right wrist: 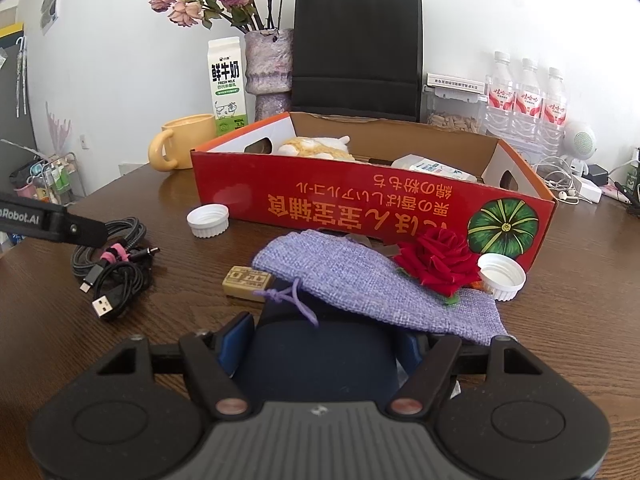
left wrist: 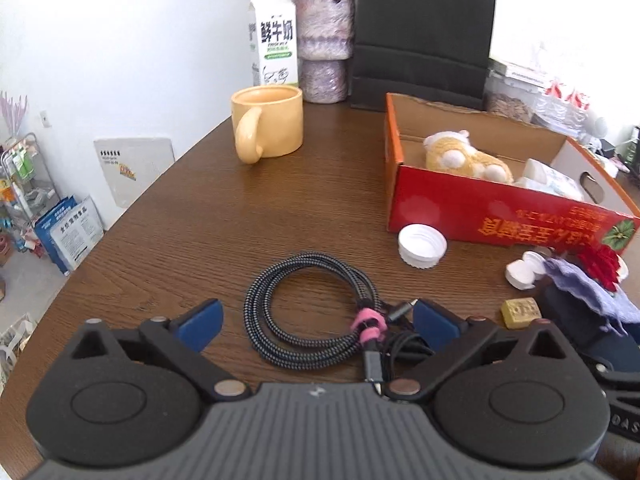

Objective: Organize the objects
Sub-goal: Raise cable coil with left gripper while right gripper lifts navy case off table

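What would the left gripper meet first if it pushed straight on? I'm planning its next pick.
Most likely the coiled cable, which lies on the table between the open jaws of the left gripper. Depth is hard to judge through the fisheye view.

Right gripper fingers clamp dark blue object; lilac pouch ahead

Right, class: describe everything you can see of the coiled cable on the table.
The cable is black-and-grey braided, wound into a loose flat coil and bound by a pink strap. Its plugs stick out free, one a USB plug. It lies on the wooden table, between the open left hand-held gripper's fingers, seemingly untouched.
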A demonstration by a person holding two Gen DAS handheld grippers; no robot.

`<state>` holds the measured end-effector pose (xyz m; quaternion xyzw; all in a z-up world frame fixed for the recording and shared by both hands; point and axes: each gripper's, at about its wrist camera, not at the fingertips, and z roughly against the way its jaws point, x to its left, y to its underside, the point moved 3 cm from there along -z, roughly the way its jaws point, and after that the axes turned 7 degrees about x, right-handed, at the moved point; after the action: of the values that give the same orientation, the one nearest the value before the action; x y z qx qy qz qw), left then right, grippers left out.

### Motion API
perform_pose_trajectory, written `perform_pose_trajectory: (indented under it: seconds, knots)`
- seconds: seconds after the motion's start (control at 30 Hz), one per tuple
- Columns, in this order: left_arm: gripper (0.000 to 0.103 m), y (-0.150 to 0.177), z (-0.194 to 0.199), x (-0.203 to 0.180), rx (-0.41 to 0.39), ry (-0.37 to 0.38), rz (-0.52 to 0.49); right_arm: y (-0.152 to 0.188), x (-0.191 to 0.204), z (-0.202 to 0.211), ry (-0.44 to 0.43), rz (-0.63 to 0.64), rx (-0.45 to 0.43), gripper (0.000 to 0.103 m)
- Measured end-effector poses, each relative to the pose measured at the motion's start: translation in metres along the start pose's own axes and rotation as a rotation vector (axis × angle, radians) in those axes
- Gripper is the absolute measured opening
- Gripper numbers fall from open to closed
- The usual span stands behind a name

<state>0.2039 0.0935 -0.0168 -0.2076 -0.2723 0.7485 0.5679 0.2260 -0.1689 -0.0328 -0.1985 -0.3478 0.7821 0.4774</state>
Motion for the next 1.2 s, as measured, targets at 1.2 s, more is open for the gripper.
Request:
perform_pose_trajectory:
  seconds: [1.2]
  knots:
    - [0.089,0.003,0.000,0.020,-0.025,-0.005,0.003,0.001,0.003,-0.003,0.022,0.015,0.014,0.070]
